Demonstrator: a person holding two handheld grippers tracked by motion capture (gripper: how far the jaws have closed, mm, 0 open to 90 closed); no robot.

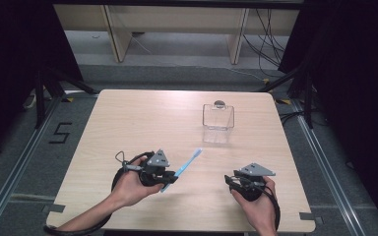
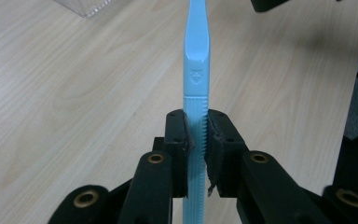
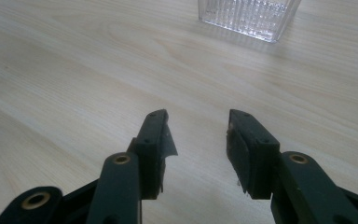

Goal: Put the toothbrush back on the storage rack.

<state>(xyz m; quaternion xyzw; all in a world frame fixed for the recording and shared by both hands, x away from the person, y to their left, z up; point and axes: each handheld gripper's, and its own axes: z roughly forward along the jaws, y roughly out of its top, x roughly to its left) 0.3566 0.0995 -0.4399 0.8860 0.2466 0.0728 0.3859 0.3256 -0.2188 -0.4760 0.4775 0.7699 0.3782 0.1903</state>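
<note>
Wooden table (image 1: 128, 123): light-blue toothbrush (image 2: 196, 51), ribbed handle, w/ embossed logo.

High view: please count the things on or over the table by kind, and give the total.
Light blue toothbrush, held in the left tool: 1
Clear ribbed container: 1
Hand-held tools, left and right: 2
Total: 4
</note>
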